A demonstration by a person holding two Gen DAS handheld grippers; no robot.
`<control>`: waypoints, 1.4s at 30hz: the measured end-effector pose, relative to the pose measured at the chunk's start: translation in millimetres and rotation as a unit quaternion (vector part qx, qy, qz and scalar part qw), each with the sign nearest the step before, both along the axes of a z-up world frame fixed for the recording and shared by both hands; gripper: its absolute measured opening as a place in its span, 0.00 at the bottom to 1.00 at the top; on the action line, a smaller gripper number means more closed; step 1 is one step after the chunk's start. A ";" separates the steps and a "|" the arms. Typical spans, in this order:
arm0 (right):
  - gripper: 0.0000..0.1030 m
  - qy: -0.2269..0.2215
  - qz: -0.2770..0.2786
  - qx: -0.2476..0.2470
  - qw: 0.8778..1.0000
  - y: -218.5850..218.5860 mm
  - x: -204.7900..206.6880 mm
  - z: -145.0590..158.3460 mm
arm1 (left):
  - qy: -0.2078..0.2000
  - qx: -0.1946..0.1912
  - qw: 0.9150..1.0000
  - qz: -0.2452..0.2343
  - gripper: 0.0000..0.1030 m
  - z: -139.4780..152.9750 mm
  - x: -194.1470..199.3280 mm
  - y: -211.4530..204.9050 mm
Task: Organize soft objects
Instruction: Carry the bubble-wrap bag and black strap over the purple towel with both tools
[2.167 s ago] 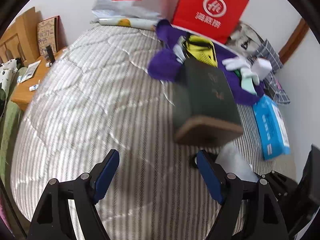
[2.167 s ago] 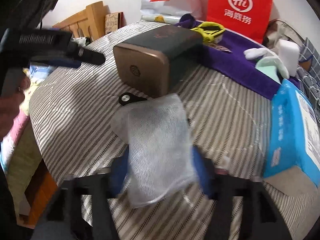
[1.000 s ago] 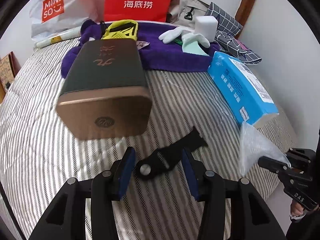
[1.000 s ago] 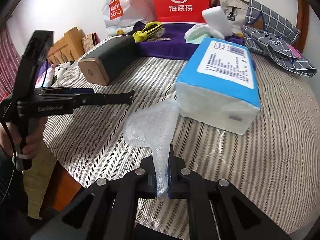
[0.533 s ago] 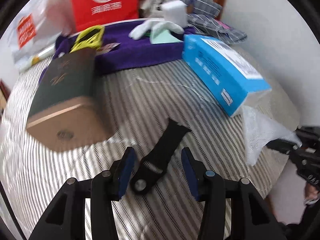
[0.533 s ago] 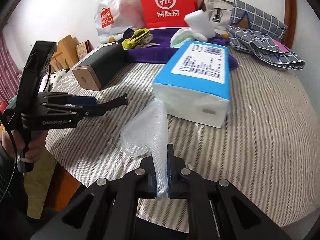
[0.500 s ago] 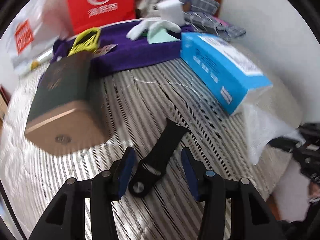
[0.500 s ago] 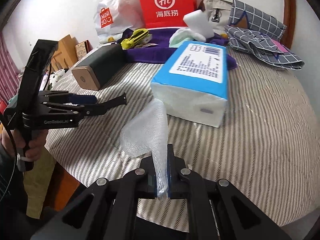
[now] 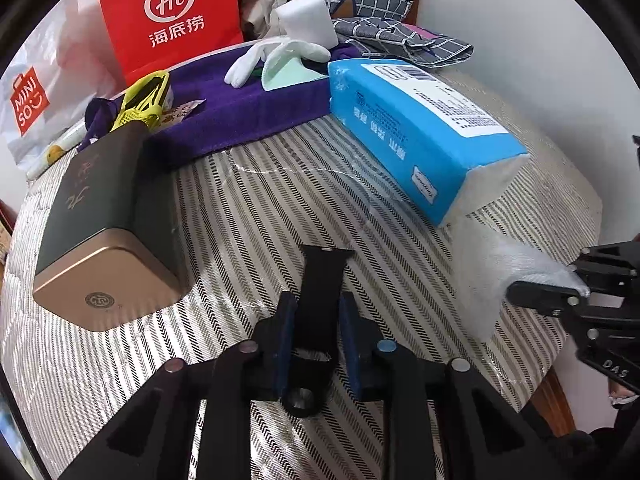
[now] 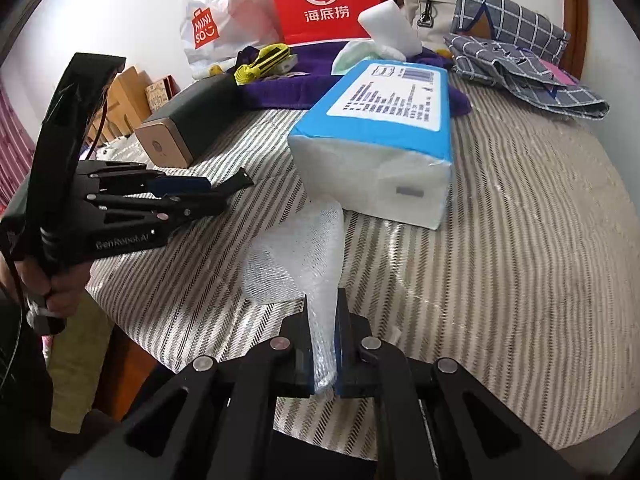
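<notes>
Striped bed cover (image 9: 248, 216) under both tools. Left hand-held gripper (image 9: 316, 340) has just been closing, pads now on the black watch strap (image 9: 322, 280) (buckle end behind the fingertips). Right hand-held gripper (image 10: 323, 344) clamps the bubble wrap (image 10: 296, 256), tissue pack (image 10: 380, 144) just ahead.

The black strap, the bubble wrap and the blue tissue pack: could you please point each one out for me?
black strap (image 9: 322, 280): left wrist view, middle of the band.
bubble wrap (image 10: 296, 256): right wrist view, its crumpled upper part.
blue tissue pack (image 10: 392, 96): right wrist view, top label face.
</notes>
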State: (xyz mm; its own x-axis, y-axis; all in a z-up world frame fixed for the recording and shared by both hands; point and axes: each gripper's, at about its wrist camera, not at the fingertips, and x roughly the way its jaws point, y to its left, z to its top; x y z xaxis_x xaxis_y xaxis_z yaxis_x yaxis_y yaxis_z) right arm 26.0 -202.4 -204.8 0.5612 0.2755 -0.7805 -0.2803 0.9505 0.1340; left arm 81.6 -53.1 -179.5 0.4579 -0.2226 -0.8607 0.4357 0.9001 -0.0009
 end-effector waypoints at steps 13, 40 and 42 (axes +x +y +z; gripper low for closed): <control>0.04 -0.051 0.024 0.013 0.998 7.6 -21.4 38.1 | -0.018 -0.039 0.998 0.040 0.19 37.6 -19.9 14.2; 0.04 -0.106 -0.009 0.011 0.994 9.7 96.2 131.8 | -0.082 -0.064 0.983 0.154 0.19 131.7 61.6 79.1; 0.04 -0.106 -0.018 0.008 0.994 4.7 112.0 132.2 | -0.080 -0.063 0.982 0.158 0.19 129.9 74.6 82.7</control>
State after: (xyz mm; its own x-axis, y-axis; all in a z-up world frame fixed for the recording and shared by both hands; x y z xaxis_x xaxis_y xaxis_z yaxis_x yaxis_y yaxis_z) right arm 138.0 -197.8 -72.6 0.7230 0.2634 -0.6387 -0.2693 0.9588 0.0906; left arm 156.2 29.6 -49.6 0.6486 -0.1471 -0.7468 0.1382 0.9876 -0.0745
